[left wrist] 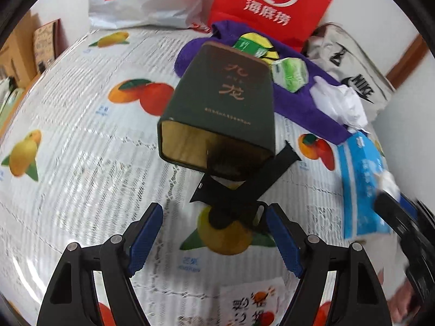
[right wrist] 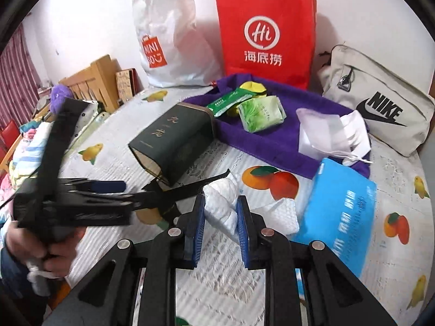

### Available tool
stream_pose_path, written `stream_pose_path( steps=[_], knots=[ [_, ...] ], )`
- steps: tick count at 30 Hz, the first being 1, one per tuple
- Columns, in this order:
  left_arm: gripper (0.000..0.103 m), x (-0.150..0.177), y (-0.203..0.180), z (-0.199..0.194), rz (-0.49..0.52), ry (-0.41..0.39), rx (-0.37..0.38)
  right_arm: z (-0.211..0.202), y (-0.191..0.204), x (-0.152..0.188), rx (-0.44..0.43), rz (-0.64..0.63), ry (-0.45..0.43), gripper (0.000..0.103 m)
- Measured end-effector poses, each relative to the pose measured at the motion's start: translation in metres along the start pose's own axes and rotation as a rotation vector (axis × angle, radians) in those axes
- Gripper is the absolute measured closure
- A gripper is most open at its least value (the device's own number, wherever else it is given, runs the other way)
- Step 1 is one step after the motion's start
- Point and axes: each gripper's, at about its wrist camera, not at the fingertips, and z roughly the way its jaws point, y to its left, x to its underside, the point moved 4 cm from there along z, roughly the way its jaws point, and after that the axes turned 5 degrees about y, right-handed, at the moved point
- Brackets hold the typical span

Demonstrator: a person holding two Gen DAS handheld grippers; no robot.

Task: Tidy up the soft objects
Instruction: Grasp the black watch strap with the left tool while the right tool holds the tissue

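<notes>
The right gripper pinches a crumpled, textured white tissue near the glossy blue tissue pack on the fruit-print tablecloth. The left gripper, jaws wide, hovers over a flat black strap near the dark green tin.

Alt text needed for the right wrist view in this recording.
The right tool is shut on a white crumpled tissue above a fruit-print tablecloth. Beyond it lie a blue tissue pack, a dark green tin on its side and a purple towel; the left tool shows at left.
</notes>
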Motion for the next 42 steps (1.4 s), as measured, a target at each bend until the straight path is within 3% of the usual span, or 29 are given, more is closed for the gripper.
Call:
stream_pose_path(
  steps=[8,11,15,32,35,37,40,42],
  knots=[
    [0.026,-0.002,-0.025,0.013,-0.02,0.001,-0.026,-0.01,-0.006,0.018,-0.021,0.001,0.001,0.08],
    [0.019,-0.002,-0.031,0.017,-0.015,-0.005,-0.056,-0.007,-0.008,0.024,-0.025,0.008,0.015,0.08],
    [0.018,0.001,-0.044,0.024,0.093,0.009,-0.153,-0.006,-0.008,0.031,-0.031,0.016,0.025,0.081],
    [0.014,0.033,0.018,-0.008,0.028,0.023,-0.228,-0.009,0.009,0.05,-0.056,-0.001,0.038,0.08],
    [0.014,0.032,0.016,-0.009,0.032,0.022,-0.211,-0.009,0.01,0.051,-0.057,0.004,0.043,0.08],
    [0.016,0.032,0.007,-0.007,0.085,0.012,-0.19,-0.009,0.009,0.05,-0.055,0.003,0.041,0.08],
    [0.022,0.032,-0.006,-0.001,0.174,-0.003,-0.224,-0.008,0.009,0.049,-0.051,0.003,0.043,0.08],
    [0.038,0.031,-0.009,-0.001,0.196,-0.023,-0.213,-0.006,0.008,0.05,-0.049,0.006,0.049,0.08]
  ],
)
